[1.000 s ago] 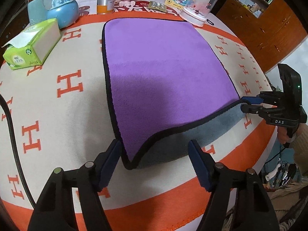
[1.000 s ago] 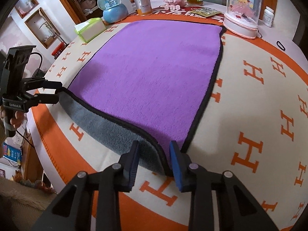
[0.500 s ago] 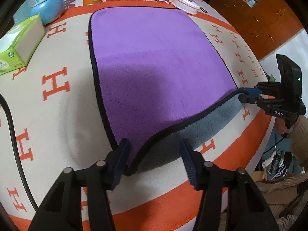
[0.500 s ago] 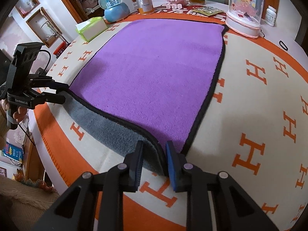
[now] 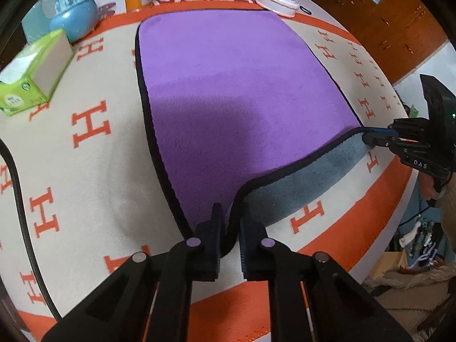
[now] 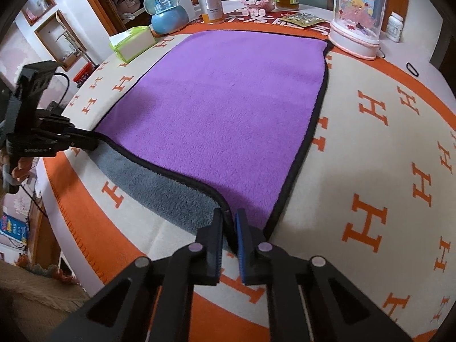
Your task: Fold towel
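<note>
Both near corners of the towel (image 5: 245,91) were pinched, one in each gripper, on the blanket (image 5: 85,171).
My left gripper (image 5: 228,228) and right gripper (image 6: 229,228) were clamped on the raised near hem; I judged they should rise level and carry it over to the far hem. Beyond that hem the pink dome (image 6: 357,20), can (image 6: 210,4) and snow globe (image 6: 168,12) stood close, the tissue box (image 5: 31,77) off left.

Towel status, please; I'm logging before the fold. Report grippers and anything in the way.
Left gripper and right gripper each shut on a near corner of the towel. Near edge lifted, grey underside showing. Music box stands at the far corner.
</note>
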Tool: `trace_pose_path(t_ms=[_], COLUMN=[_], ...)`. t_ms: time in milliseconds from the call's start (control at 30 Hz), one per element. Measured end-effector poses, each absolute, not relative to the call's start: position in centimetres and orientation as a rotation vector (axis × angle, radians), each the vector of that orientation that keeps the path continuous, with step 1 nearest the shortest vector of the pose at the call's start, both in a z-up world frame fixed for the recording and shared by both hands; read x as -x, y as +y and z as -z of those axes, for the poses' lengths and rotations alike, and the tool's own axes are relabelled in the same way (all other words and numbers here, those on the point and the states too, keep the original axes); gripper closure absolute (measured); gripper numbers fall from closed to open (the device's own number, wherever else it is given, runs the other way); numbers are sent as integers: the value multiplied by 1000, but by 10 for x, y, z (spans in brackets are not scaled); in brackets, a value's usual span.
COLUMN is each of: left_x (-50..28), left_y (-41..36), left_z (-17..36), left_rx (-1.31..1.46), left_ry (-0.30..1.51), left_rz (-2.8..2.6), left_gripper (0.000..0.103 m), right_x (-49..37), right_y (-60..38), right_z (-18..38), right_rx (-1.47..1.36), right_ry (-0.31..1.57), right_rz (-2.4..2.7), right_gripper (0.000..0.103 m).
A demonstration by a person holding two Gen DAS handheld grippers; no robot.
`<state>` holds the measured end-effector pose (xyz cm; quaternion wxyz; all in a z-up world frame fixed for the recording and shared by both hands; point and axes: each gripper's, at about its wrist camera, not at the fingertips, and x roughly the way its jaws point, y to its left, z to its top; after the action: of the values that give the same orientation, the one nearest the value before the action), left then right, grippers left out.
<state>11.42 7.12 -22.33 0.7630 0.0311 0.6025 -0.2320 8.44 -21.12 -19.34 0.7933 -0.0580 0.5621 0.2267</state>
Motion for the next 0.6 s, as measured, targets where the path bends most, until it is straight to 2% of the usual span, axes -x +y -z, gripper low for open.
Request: trace_pose_path(t_ms=[333,600], left_x=[-104,-136], left_y=[69,75], left_z=[189,134], left_rx=[-81,-77], left_ry=[1227,1143], left_rz=[384,318], left_gripper=[97,97], right_x=[-74,-96], right_y=[-207,-201], right_z=[169,107], right_rx=[87,37], right_ry=[1133,1027], right_rz=[-324,-206], right_gripper=[98,98])
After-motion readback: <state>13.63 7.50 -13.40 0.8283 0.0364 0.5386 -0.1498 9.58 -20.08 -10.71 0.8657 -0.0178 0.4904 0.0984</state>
